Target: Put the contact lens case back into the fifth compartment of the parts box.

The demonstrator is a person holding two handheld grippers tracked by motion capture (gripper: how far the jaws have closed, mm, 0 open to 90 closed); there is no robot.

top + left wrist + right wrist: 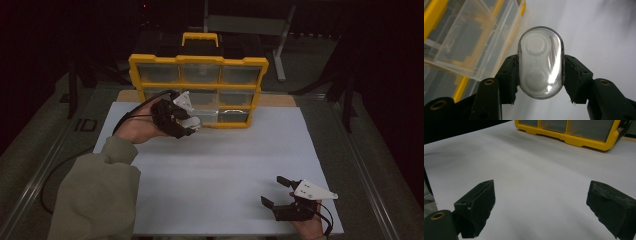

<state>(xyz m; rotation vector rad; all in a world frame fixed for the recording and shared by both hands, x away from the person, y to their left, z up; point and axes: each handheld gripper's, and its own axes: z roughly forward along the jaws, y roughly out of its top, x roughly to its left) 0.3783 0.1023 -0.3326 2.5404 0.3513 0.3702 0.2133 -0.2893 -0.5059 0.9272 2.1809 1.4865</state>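
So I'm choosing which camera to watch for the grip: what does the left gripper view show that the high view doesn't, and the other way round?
Left gripper view: the left gripper has its jaws pressed on both sides of a clear oval case with two round wells inside, and a clear drawer stands pulled out of the organizer.

High view: the right gripper rests open at the sheet's near right, and the whole yellow organizer with its handle is visible.

Both: the white sheet, the organizer and the left gripper.

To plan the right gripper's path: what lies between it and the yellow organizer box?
Just bare white sheet, as the right gripper view and high view show, between the right gripper and the organizer box.
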